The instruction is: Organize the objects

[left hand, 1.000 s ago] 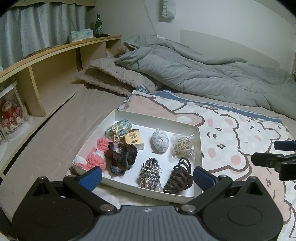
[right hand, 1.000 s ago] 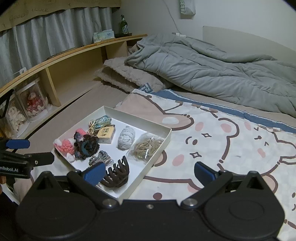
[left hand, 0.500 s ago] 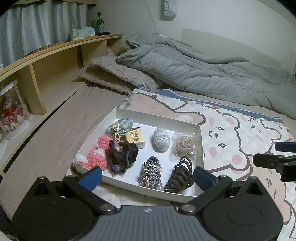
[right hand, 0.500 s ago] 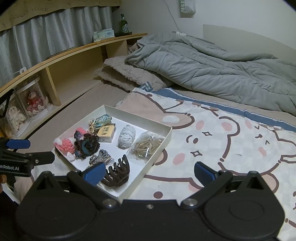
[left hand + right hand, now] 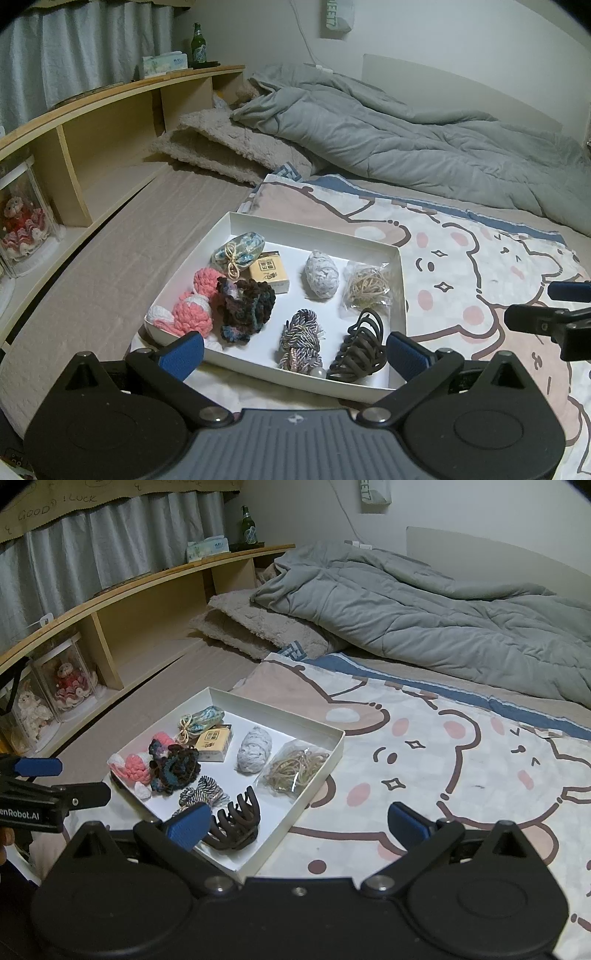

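Observation:
A shallow white box (image 5: pixel 314 230) (image 5: pixel 273 707) lies on the bed. It holds a brown claw hair clip (image 5: pixel 360 350) (image 5: pixel 236 825), a striped cord scrunchie (image 5: pixel 301 338), a dark knitted scrunchie (image 5: pixel 245 306) (image 5: pixel 175 768), pink crochet pieces (image 5: pixel 192 314), a blue pouch (image 5: pixel 238 249), a small tan box (image 5: pixel 269 273), a grey bundle (image 5: pixel 321 275) and a bag of rubber bands (image 5: pixel 367 284) (image 5: pixel 297 768). My left gripper (image 5: pixel 293 350) is open and empty, just before the box's near edge. My right gripper (image 5: pixel 297 827) is open and empty, at the box's near right corner.
A bear-print sheet (image 5: pixel 443 760) covers the bed to the right of the box. A grey duvet (image 5: pixel 406 125) and a fluffy pillow (image 5: pixel 229 147) lie behind. A wooden shelf (image 5: pixel 92 147) with glass-cased dolls (image 5: pixel 22 225) runs along the left.
Both views have drifted only slightly; the box sits a little higher in the left wrist view. Nothing in the box has moved and both grippers stay open.

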`<state>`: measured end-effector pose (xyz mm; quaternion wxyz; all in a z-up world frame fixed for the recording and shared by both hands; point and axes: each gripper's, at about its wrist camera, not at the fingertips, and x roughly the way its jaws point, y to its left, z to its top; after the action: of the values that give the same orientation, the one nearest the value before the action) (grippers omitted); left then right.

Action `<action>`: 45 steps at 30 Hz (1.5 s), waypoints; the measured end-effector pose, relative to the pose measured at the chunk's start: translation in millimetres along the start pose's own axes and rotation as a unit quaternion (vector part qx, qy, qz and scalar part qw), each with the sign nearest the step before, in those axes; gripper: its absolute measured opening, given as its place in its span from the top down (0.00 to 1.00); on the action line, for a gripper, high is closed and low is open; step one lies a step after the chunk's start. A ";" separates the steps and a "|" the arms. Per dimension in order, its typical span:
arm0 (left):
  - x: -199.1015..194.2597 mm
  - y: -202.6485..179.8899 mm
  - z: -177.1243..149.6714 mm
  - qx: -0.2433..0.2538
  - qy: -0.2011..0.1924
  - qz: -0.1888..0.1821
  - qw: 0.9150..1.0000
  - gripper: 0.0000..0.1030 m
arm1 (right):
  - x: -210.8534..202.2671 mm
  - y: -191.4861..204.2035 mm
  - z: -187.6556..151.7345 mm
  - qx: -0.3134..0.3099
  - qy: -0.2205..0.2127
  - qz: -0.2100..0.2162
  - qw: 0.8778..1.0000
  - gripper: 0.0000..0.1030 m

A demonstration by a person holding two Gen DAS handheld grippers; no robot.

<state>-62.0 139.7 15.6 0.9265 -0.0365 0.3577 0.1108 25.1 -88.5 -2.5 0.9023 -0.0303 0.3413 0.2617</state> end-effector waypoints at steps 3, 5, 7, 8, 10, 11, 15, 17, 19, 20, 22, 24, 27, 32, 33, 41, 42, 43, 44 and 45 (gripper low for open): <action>-0.1 0.0 0.0 0.000 0.000 0.000 1.000 0.00 | 0.0 0.0 0.0 0.000 0.000 0.000 1.000 0.00; 0.4 -0.2 -0.5 0.001 0.000 0.001 1.000 0.00 | 0.1 0.4 -0.1 0.000 0.000 0.001 1.000 0.00; 1.2 -0.4 -0.5 0.001 0.001 0.002 1.000 0.00 | 0.7 0.0 -0.3 0.000 0.001 0.002 1.000 0.00; 1.2 -0.3 -0.5 0.001 0.001 0.002 1.000 0.00 | 1.1 0.0 -0.4 0.000 0.002 0.002 1.000 0.00; 1.3 -0.1 -0.4 0.002 0.000 0.001 1.000 0.00 | 1.9 0.4 -0.4 0.001 0.003 0.002 1.000 0.00; 1.3 0.0 -0.3 0.002 0.000 0.001 1.000 0.00 | 2.0 0.3 -0.2 0.001 0.003 0.002 1.000 0.00; 1.8 -0.1 -0.4 0.002 0.001 0.001 1.000 0.00 | 2.0 0.1 -0.1 0.001 0.003 0.002 1.000 0.00; 2.1 0.2 0.0 0.002 0.002 0.002 1.000 0.00 | 1.9 0.0 0.0 0.000 0.003 0.002 1.000 0.00; 2.2 0.5 -0.3 0.002 0.002 0.001 1.000 0.00 | 1.8 0.0 0.0 0.001 0.002 0.002 1.000 0.00; 2.2 0.6 -0.7 0.002 0.003 0.001 1.000 0.00 | 1.9 0.0 0.0 0.001 0.002 0.002 1.000 0.00; 2.6 0.4 -1.1 0.002 0.004 0.002 1.000 0.00 | 1.8 -0.1 0.0 0.001 0.003 0.002 1.000 0.00; 2.6 0.3 -1.1 0.002 0.004 0.003 1.000 0.00 | 1.8 -0.2 0.0 0.000 0.003 0.003 1.000 0.00; 2.6 -0.2 -1.0 0.002 0.004 0.002 1.000 0.00 | 1.8 -0.1 0.0 0.000 0.003 0.003 1.000 0.00; 2.2 -0.9 -1.2 0.003 0.005 0.002 1.000 0.00 | 2.0 0.5 -0.2 0.000 0.003 0.003 1.000 0.00; 2.3 -1.0 -0.8 0.002 0.005 0.003 1.000 0.00 | 1.6 0.2 -0.2 0.001 0.002 0.003 1.000 0.00; 2.4 -1.0 -1.0 0.003 0.007 0.002 1.000 0.00 | 1.4 0.0 -0.2 0.001 0.002 0.003 1.000 0.00; 2.4 -1.1 -1.0 0.003 0.007 0.002 1.000 0.00 | 1.4 0.1 -0.2 0.001 0.002 0.003 1.000 0.00; 2.4 -1.1 -1.0 0.003 0.007 0.002 1.000 0.00 | 1.4 0.1 -0.2 0.001 0.002 0.003 1.000 0.00; 2.4 -1.2 -1.0 0.002 0.007 0.002 1.000 0.00 | 1.4 0.0 -0.2 0.001 0.002 0.003 1.000 0.00; 2.5 -1.2 -1.0 0.002 0.007 0.002 1.000 0.00 | 1.4 0.0 -0.3 0.001 0.002 0.003 1.000 0.00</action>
<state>-60.6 138.9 13.2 0.9239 -0.0343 0.3643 0.1116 25.9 -87.9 -3.6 0.9008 -0.0288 0.3438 0.2638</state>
